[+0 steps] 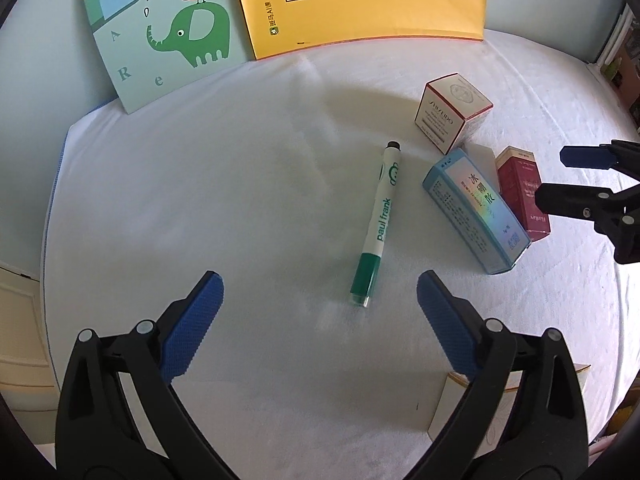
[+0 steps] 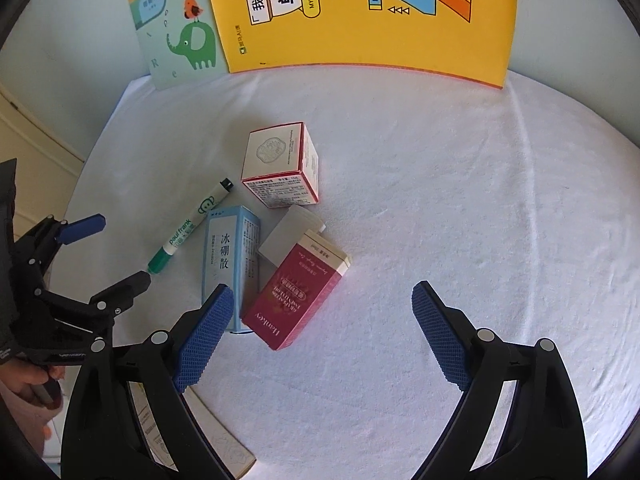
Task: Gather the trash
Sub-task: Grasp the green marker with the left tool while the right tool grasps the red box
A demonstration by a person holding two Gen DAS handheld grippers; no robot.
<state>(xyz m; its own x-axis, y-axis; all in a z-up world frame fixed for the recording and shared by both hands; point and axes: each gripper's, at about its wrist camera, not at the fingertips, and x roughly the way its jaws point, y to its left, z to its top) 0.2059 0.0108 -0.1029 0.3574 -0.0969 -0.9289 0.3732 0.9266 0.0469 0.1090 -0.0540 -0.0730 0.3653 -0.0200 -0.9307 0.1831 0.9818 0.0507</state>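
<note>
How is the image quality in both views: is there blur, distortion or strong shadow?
Left wrist view: sharp; the marker print is readable, the fisheye bends the yellow book edge, soft shadows only. Right wrist view: also sharp, the red box text is legible, corners are dark, and the cloth is evenly lit.

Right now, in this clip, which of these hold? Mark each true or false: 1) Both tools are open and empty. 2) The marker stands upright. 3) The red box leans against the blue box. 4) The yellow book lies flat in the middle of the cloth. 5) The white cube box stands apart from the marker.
1) True: the left tool and right tool hold nothing.
2) False: the marker lies flat on the white cloth.
3) True: the red box rests against the blue box.
4) False: the yellow book stands at the far edge.
5) True: the white cube box does not touch it.
</note>
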